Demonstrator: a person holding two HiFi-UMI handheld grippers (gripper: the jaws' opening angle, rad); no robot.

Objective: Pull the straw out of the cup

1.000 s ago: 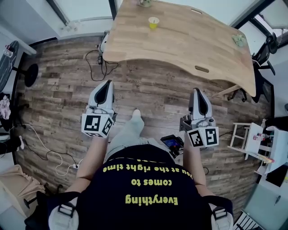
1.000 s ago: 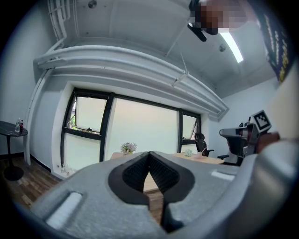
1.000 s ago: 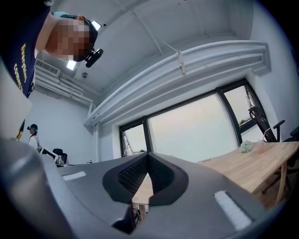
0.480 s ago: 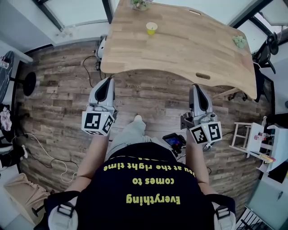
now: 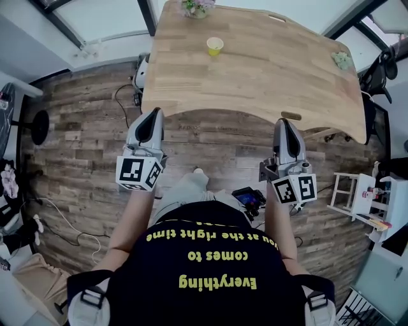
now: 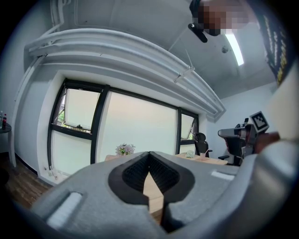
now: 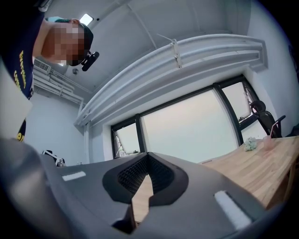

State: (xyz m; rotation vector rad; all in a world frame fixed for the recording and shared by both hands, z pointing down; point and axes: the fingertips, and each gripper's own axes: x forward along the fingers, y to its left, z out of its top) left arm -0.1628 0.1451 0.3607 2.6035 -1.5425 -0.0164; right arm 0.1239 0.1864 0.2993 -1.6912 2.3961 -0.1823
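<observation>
The person stands on the wooden floor (image 5: pixel 83 127) in front of a large table (image 5: pixel 287 76) and holds both grippers out level toward it. The left gripper (image 5: pixel 153 116) has its jaws together at the tips, and nothing is between them; in the left gripper view (image 6: pixel 149 156) only a narrow strip of table wood shows through the slit under the tips. The right gripper (image 5: pixel 284 124) is closed in the same way and holds nothing, as the right gripper view (image 7: pixel 147 158) also shows.

From the head view, both tips come about up to the curved near edge of the table, the left one by the near left corner, the right one by the small slot (image 5: pixel 291 116) cut in the wood. The two grippers are well apart from each other, with bare floor between them.

The cup (image 5: pixel 215 45) is yellow and stands upright on the far part of the table, left of the middle and near the far edge, well apart from both grippers. It is too small here to make out the straw. A wide stretch of bare wood lies between the near edge and the cup.

Flowers (image 5: pixel 196 6) stand at the far edge, just behind the cup. A small green thing (image 5: pixel 342 59) lies near the right edge. Cables (image 5: pixel 127 89) lie on the floor beside the left edge, and a white rack (image 5: pixel 347 197) stands to the right of the right gripper
</observation>
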